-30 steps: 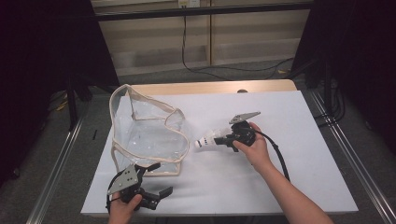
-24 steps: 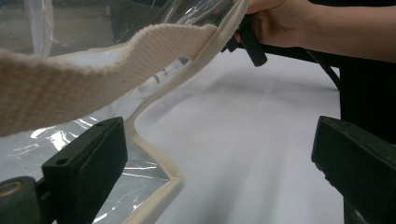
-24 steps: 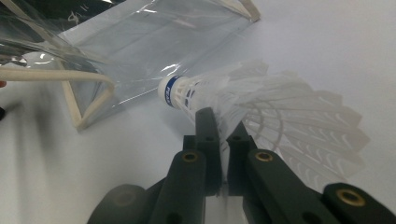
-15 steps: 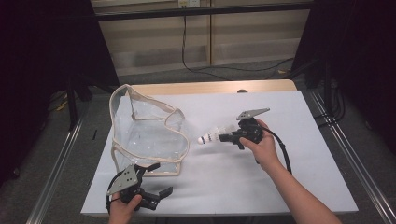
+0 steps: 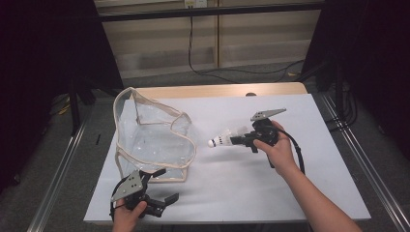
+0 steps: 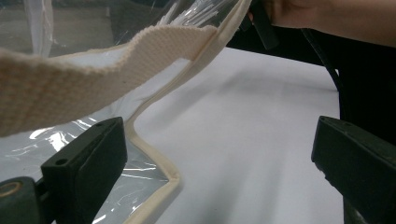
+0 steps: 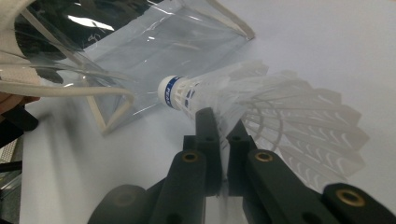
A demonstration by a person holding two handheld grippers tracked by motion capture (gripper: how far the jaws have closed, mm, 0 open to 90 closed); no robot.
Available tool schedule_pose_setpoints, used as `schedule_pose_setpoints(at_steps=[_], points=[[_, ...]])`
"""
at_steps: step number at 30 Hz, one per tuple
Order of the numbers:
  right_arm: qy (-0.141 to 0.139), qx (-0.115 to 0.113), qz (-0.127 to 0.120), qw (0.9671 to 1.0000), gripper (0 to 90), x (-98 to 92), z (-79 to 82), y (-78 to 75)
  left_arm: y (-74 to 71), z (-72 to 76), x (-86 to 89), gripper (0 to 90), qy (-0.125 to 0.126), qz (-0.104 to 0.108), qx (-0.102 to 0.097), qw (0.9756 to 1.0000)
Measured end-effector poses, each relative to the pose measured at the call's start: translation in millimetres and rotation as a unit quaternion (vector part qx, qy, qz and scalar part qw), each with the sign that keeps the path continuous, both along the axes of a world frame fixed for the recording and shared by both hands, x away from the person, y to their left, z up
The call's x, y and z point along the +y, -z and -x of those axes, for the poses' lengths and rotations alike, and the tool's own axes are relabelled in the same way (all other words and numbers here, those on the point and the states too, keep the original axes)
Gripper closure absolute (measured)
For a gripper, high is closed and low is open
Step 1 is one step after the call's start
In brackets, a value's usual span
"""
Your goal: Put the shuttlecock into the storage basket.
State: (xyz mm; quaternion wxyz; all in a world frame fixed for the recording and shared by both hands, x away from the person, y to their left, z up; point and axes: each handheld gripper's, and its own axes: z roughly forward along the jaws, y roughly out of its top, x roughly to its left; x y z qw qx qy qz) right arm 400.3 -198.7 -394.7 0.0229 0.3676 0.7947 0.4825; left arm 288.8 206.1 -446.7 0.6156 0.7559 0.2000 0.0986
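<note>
A white feather shuttlecock (image 5: pixel 223 138) (image 7: pixel 261 102) with a blue band round its cork hangs above the white table, cork pointing left toward the bag. My right gripper (image 5: pixel 239 140) (image 7: pixel 223 123) is shut on its feathers. A clear plastic bag (image 5: pixel 152 137) with cream webbing trim (image 6: pixel 84 74) stands open on the table's left side. My left gripper (image 5: pixel 162 186) (image 6: pixel 219 154) rests at the front left, just in front of the bag's near corner, its jaws wide open with nothing between them.
A white sheet (image 5: pixel 309 159) covers the wooden table (image 5: pixel 217 90). Metal rails (image 5: pixel 360 164) run along both sides. Cables (image 5: pixel 232 72) lie on the floor behind the table. The right gripper's cable (image 5: pixel 296 147) trails over the person's wrist.
My right gripper has lifted the shuttlecock a little higher above the table and drifted slightly. The left gripper and the bag have stayed where they were.
</note>
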Motion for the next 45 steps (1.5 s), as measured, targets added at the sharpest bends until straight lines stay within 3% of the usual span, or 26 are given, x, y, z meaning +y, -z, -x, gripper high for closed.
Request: schedule_pose_setpoints(at_steps=[32,45], points=[[-0.017,-0.004,0.008,0.9998,88.2,-0.7,4.3,-29.2,-1.1,-0.4,-1.0,3.7,-0.001,0.001,0.000,1.0000],[-0.023,-0.019,0.009,0.9995,88.2,2.2,3.4,-47.8,-1.5,-0.4,-0.4,3.7,-0.001,0.003,-0.002,1.0000]])
